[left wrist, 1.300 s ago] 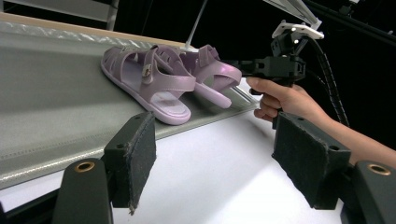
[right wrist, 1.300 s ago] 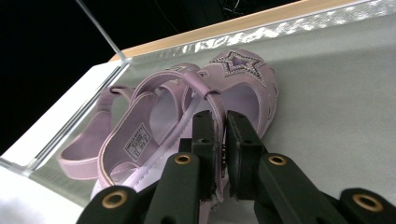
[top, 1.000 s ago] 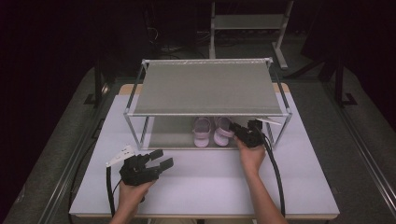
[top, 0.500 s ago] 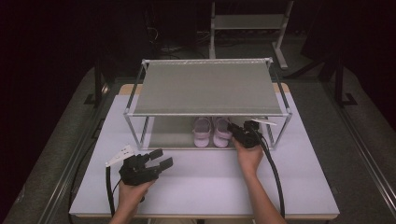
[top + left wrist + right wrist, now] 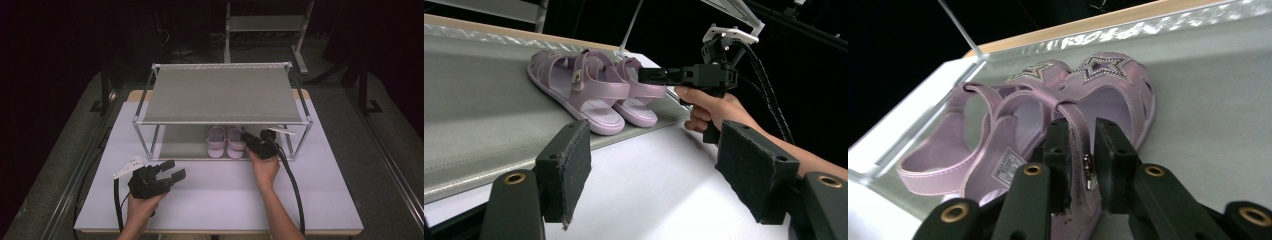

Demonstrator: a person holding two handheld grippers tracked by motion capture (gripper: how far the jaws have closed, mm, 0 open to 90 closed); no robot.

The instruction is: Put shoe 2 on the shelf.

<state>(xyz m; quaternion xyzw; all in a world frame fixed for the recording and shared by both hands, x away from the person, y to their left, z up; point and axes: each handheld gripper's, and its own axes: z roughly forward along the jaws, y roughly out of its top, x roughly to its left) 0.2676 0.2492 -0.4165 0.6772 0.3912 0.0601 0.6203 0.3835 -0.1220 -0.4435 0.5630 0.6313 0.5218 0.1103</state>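
Observation:
A pair of lilac sandals with star-shaped toe pieces stands side by side on the lower shelf of a metal rack. My right gripper reaches in from the right at shelf height. In the right gripper view it is shut on the buckle strap of the right sandal, with the other sandal lying beside it. My left gripper is held above the white table at the front left. Its jaws stand wide open with nothing between them, facing the sandals and the right gripper.
The rack's grey top shelf overhangs the sandals, and its posts stand at the corners. The white table spreads out in front of the rack. Another metal stand is on the dark floor behind.
My right gripper has edged slightly left, further in toward the sandals. The left gripper has stayed where it was, still open.

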